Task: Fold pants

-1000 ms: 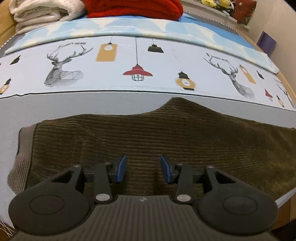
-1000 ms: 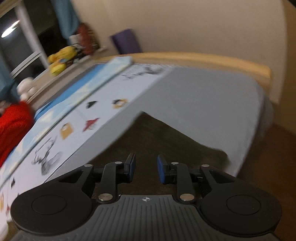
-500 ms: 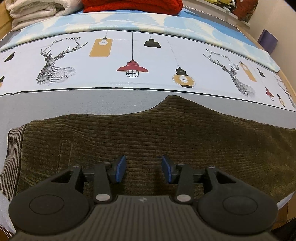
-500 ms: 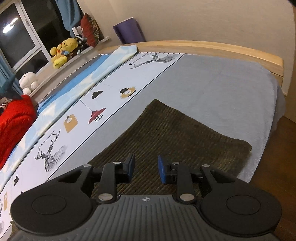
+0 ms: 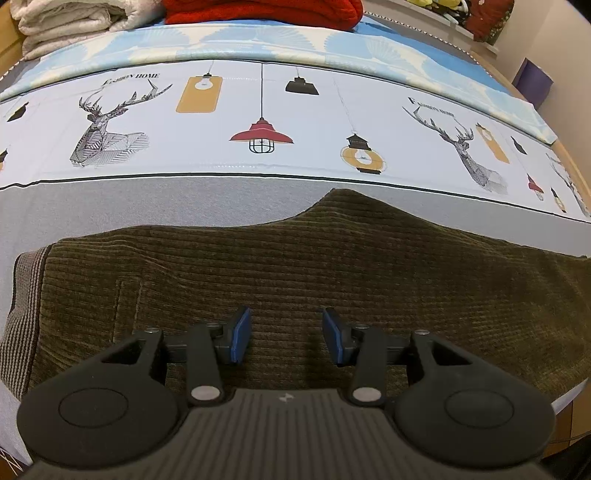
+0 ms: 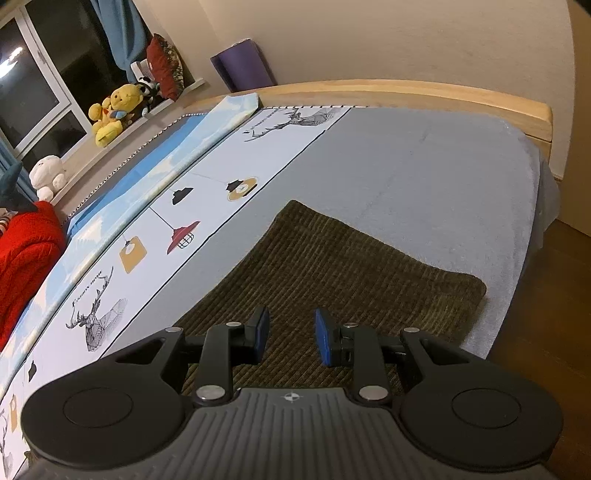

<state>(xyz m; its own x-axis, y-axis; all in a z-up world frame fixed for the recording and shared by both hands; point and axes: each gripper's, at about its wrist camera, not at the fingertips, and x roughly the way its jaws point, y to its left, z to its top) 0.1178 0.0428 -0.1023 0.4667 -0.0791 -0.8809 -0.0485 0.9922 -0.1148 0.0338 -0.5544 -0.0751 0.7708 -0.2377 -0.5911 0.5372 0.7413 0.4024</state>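
Olive-brown corduroy pants (image 5: 332, 266) lie flat along the near edge of the bed, folded lengthwise, with the striped waistband (image 5: 26, 295) at the left. My left gripper (image 5: 287, 334) is open and empty, just above the upper part of the pants near a pocket seam. In the right wrist view the leg end of the pants (image 6: 351, 266) lies on the grey sheet, its hem near the bed's edge. My right gripper (image 6: 290, 338) is open and empty above the leg.
A printed bedspread (image 5: 258, 122) with deer and lamps covers the far side. Folded white bedding (image 5: 70, 22) and a red blanket (image 5: 258, 11) sit at the back. Wooden bed frame (image 6: 424, 92), plush toys (image 6: 110, 114) on the sill, floor (image 6: 554, 332) at right.
Both grippers have moved forward and lower over the pants. The right view swung from blurred motion to a steady look along the leg. Both stay open.
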